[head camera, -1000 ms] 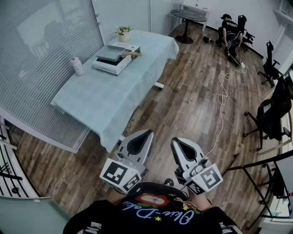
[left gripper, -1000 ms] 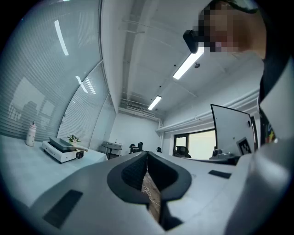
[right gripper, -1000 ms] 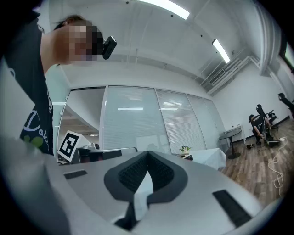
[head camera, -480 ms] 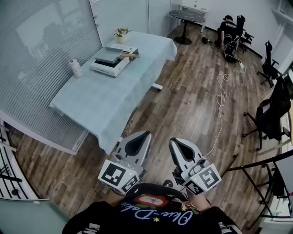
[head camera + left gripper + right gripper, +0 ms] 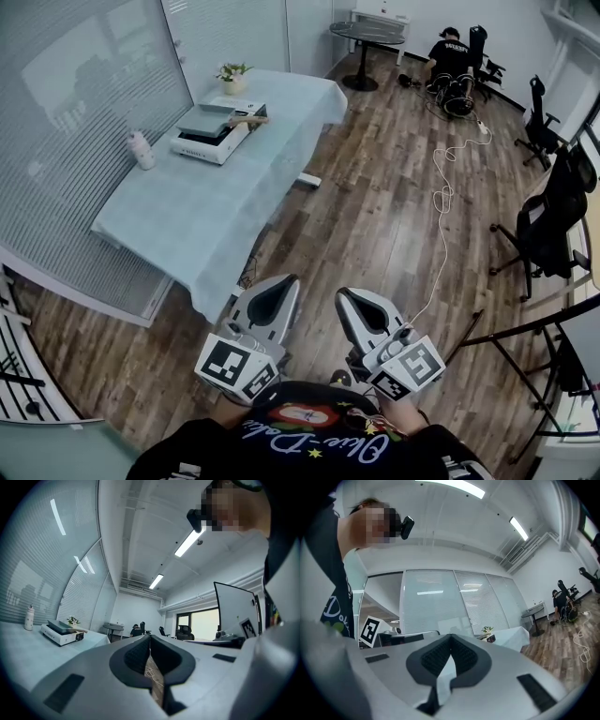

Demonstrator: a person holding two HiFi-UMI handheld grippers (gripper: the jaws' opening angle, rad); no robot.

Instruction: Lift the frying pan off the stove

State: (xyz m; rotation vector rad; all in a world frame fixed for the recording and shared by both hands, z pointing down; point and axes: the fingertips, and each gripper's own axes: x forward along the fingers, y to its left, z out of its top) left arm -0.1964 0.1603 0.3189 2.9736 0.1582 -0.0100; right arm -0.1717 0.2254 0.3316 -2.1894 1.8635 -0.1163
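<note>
Cursive lettering on the person's shirt (image 5: 309,446) is too distorted to read.

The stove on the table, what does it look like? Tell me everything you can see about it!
The stove is a low, white, boxy one that looks like metal or plastic, with a dark strip along one side. It sits flat at the far end of the table, on the pale blue cloth. A grey frying pan rests on top, and its brown handle sticks out past the edge. A bottle and a small plant stand nearby without touching it.
</note>
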